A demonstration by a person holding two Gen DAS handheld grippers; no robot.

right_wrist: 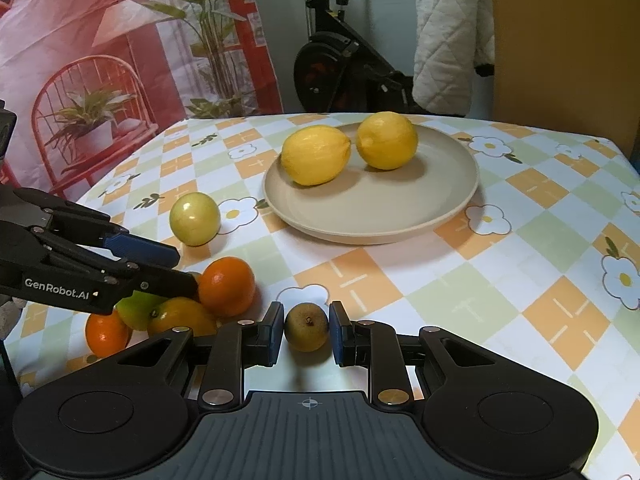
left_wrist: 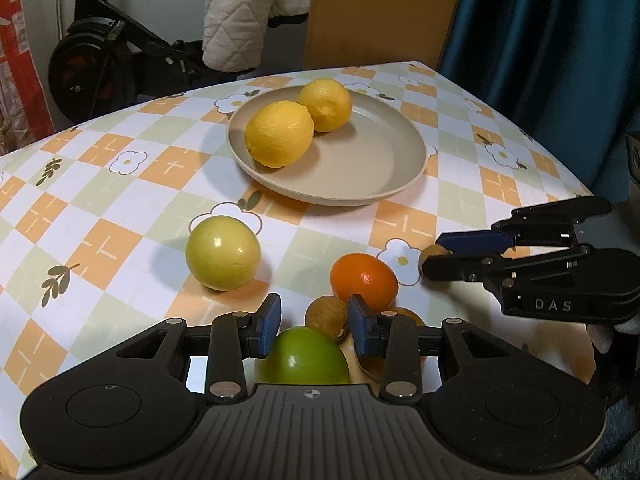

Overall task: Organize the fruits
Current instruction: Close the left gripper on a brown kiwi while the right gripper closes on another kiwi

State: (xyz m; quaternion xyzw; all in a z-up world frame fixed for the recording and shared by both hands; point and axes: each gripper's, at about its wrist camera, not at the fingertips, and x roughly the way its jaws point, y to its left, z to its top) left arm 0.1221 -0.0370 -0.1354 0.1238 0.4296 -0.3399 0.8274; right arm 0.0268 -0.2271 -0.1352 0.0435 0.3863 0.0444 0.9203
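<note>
A beige plate (left_wrist: 384,168) holds two lemons (left_wrist: 280,133); it also shows in the right wrist view (right_wrist: 400,216). A pale green round fruit (left_wrist: 222,253) lies in front of it. My left gripper (left_wrist: 314,328) is shut on a green fruit (left_wrist: 302,357), beside a brown fruit (left_wrist: 326,317) and an orange (left_wrist: 363,281). My right gripper (right_wrist: 306,332) is shut on a small brown fruit (right_wrist: 306,327). In the right wrist view the left gripper (right_wrist: 184,268) sits over a pile of oranges (right_wrist: 226,286) and the green fruit (right_wrist: 136,310).
The table has a checked flowered cloth (left_wrist: 120,216). Its right edge (left_wrist: 560,160) is near a blue curtain (left_wrist: 540,40). An exercise bike (left_wrist: 104,52) and a white quilted cloth (left_wrist: 248,8) stand behind the table.
</note>
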